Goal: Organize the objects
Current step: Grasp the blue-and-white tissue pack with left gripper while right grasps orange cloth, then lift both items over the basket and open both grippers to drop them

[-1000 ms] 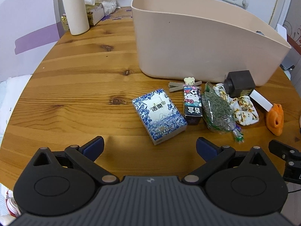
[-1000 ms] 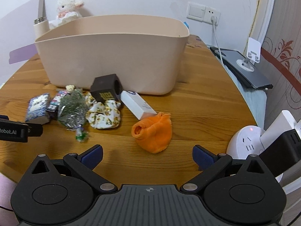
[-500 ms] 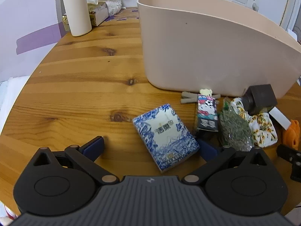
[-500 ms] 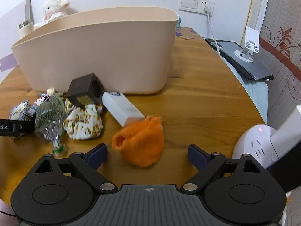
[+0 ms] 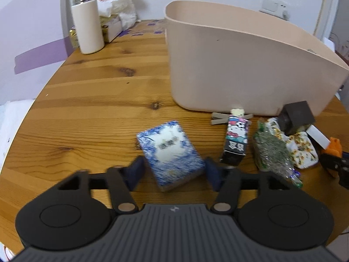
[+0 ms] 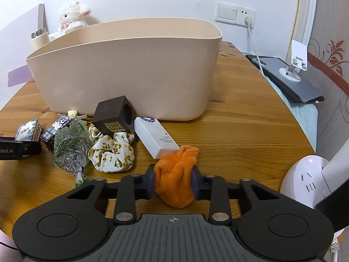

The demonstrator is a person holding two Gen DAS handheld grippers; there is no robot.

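Observation:
A large beige bin [image 5: 240, 65] [image 6: 130, 65] stands on the round wooden table [image 5: 98, 87]. In front of it lie a blue-and-white tissue pack [image 5: 172, 152], a Hello Kitty carton [image 5: 236, 139], a green herb bag [image 5: 272, 152], a floral scrunchie [image 6: 113, 152], a dark brown cube [image 6: 113, 118] and a white box [image 6: 156, 137]. My left gripper [image 5: 173, 174] has its fingers around the near end of the tissue pack, close to its sides. My right gripper [image 6: 173, 183] is shut on an orange cloth [image 6: 176, 174] resting on the table.
A white flask [image 5: 88, 26] and a plush lamb [image 5: 115, 2] stand at the table's far left. A white power hub [image 6: 305, 181] sits at the right edge, a grey laptop [image 6: 290, 80] with a phone stand beyond it.
Both grippers moved forward and closed in. The left fingers now flank the tissue pack. The right fingers have clamped the orange cloth.

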